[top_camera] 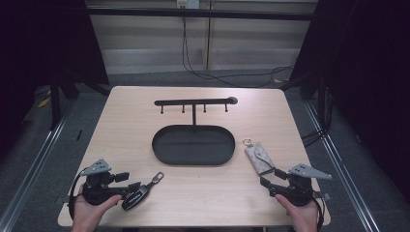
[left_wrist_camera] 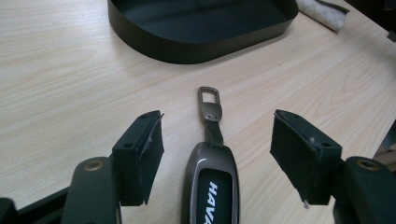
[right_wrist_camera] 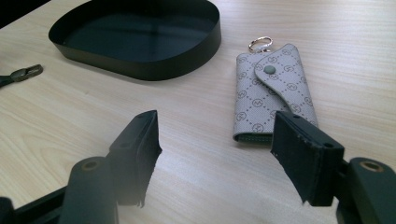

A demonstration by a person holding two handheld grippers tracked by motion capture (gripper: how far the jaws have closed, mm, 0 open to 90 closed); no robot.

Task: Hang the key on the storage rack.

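With both jaws standing apart, the car key fob (left_wrist_camera: 211, 184) lies untouched on the table (left_wrist_camera: 60, 79) inside the left hand-held gripper (left_wrist_camera: 217, 154); hard, light and slick, it is probably best pinched across its flanks.

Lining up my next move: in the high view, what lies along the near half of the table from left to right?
left gripper → car key fob with its clasp → black oval tray → grey patterned key pouch → right gripper.
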